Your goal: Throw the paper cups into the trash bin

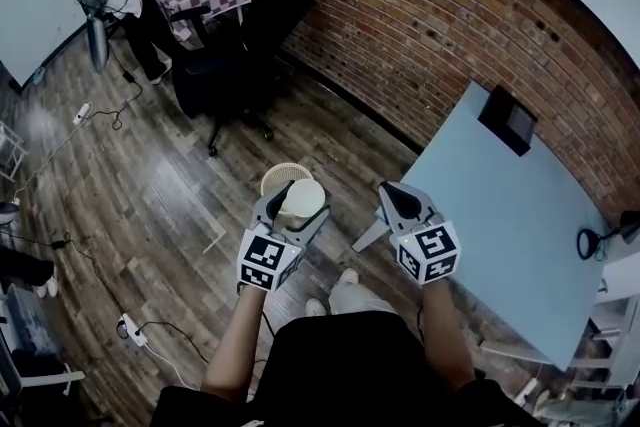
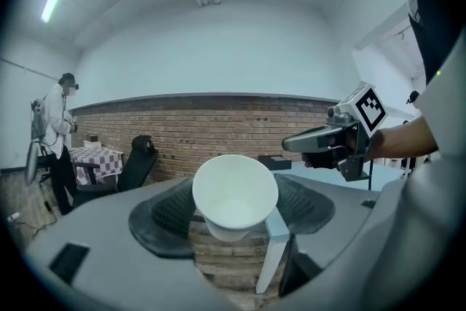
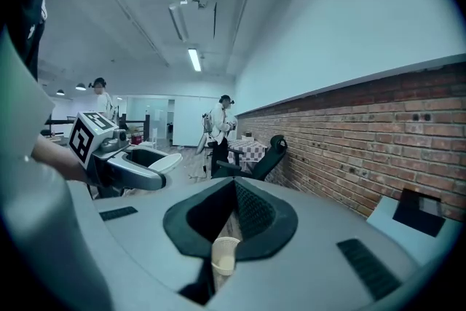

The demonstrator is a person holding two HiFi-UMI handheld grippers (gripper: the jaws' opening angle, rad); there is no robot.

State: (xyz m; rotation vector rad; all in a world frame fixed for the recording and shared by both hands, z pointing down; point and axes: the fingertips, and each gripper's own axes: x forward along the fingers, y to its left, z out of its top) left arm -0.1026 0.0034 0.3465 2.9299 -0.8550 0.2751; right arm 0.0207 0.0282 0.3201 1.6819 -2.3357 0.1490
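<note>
In the head view the left tool (image 1: 296, 207) is clenched on a white paper cup (image 2: 234, 194) just left of frame centre; the left gripper view shows the cup pinched between both pads with its open mouth facing the camera. A woven trash bin (image 1: 282, 177) stands on the wooden floor (image 1: 150, 205), its rim showing directly above the cup in the frame. The right tool (image 1: 400, 198), right of centre, has its jaws closed together with nothing in them. A pale blue bench (image 1: 500, 225) fills the right side. A black office chair (image 1: 250, 35) stands at the upper centre against the brick wall.
</note>
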